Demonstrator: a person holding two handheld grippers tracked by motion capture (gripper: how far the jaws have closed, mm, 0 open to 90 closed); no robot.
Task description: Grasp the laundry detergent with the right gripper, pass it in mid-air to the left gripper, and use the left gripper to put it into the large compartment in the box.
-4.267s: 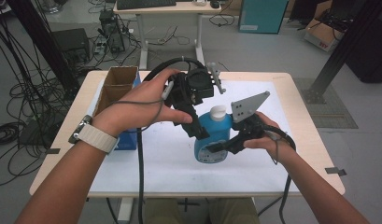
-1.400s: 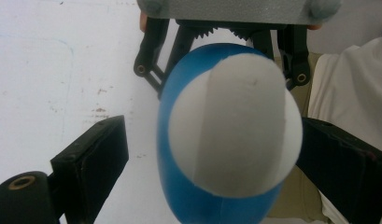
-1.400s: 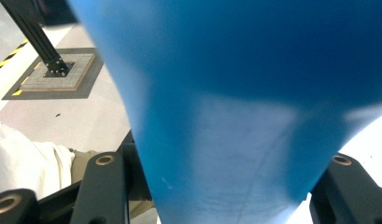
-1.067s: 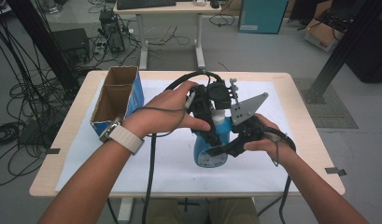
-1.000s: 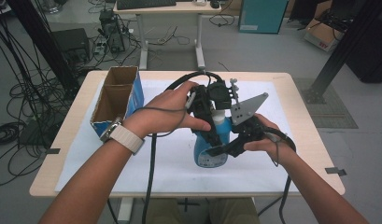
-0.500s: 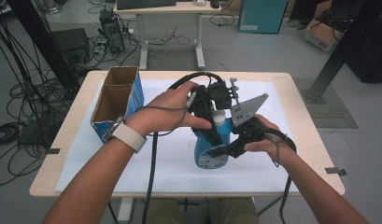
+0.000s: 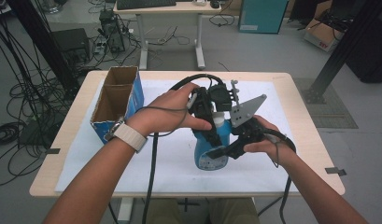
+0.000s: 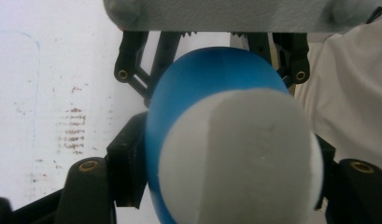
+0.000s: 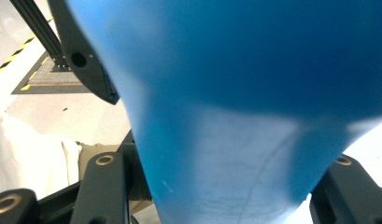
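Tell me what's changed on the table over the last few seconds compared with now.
The left gripper came down over the white cap of the blue bottle, and its jaws have just been closing on it, so it now grips the cap. The left forearm swung off the cardboard box. The right gripper stayed clamped on the bottle's body, the bottle upright in the same place, and the box where it was.
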